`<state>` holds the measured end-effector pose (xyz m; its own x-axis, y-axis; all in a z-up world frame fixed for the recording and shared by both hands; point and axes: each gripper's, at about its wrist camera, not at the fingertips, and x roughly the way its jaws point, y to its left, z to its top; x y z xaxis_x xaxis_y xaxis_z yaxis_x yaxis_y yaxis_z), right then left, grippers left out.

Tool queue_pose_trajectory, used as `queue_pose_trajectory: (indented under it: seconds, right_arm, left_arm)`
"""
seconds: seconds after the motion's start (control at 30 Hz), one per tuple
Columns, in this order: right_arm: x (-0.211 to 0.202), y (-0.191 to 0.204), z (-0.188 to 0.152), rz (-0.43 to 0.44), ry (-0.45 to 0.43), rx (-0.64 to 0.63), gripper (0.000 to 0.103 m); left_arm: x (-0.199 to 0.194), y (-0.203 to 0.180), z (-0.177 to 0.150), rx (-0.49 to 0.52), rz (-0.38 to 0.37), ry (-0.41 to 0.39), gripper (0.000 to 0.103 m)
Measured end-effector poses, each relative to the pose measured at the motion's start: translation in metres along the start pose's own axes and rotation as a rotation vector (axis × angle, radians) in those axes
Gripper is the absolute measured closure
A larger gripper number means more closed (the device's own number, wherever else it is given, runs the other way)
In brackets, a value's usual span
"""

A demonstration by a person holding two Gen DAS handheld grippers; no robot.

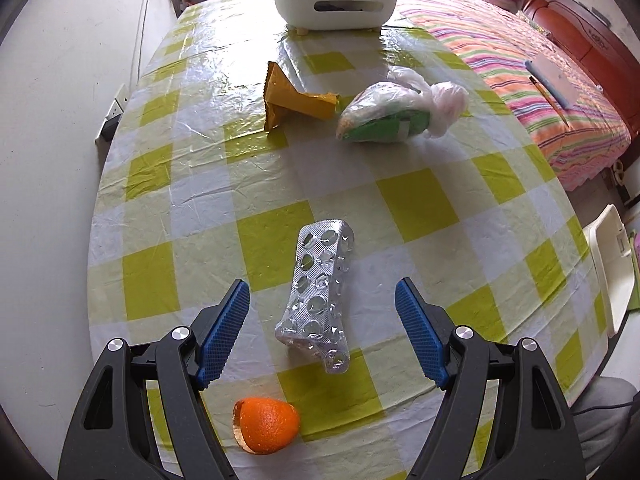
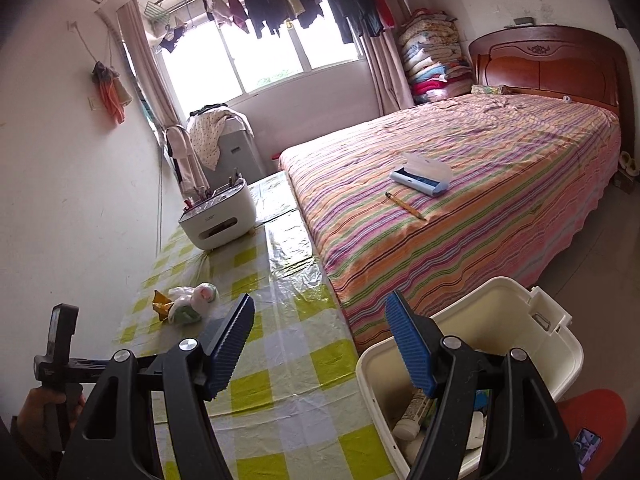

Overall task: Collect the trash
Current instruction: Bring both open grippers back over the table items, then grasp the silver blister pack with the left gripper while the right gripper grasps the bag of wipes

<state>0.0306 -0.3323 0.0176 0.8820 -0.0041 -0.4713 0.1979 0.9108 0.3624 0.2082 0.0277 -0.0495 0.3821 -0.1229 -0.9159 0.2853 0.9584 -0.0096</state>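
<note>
Blister pack [image 1: 318, 294], empty and crumpled, lies on the checked tablecloth [image 1: 192, 184] between the spread fingers of our left gripper [image 1: 322, 334]; its long axis runs roughly from 12 to 6 o'clock in the left wrist view, the upper end tipped slightly toward 1 o'clock and the bent lower end toward 5 o'clock. We hold the left jaws wide apart, the blue pads clear of the pack on both sides, gripping nothing. Below the pack, at about 7 o'clock, sits a piece of orange peel [image 1: 266, 424], cupped with its outer side up. Toward 12 o'clock we see a yellow wrapper [image 1: 294, 98], its long axis lying from 10 to 4 o'clock, and just beside it at 1 o'clock a clear plastic bag [image 1: 400, 110] with green packaging inside. A white organiser box [image 1: 336, 0] stands at the far edge.

The right wrist view shows what the left does not: the white bin [image 2: 472, 320] beside the table at 5 o'clock, holding discarded items, and the striped bed [image 2: 460, 200] at 2 o'clock. Our right gripper [image 2: 320, 344] is also open and empty, hanging over the table's edge and the bin's rim. The blister pack and peel are out of this view; the wrapper and bag appear small at 9 o'clock.
</note>
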Motion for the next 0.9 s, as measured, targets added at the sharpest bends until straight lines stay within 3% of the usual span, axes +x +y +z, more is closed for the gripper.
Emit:
queue_pose_trajectory:
  seconds: [0.47,0.73,0.9]
  right_arm:
    - [0.040,0.101,0.002,0.301,0.125,-0.236,0.037]
    - [0.083,0.147,0.018,0.404,0.157,-0.321,0.037]
    - [0.132,0.176,0.030,0.506,0.255,-0.395,0.037]
  left_arm:
    - [0.034,-0.002,0.013,0.020,-0.031,0.082,0.031]
    - [0.039,0.003,0.014,0.013,-0.049,0.075,0.043]
    - [0.036,0.010,0.012,-0.017,-0.066,0.062,0.058]
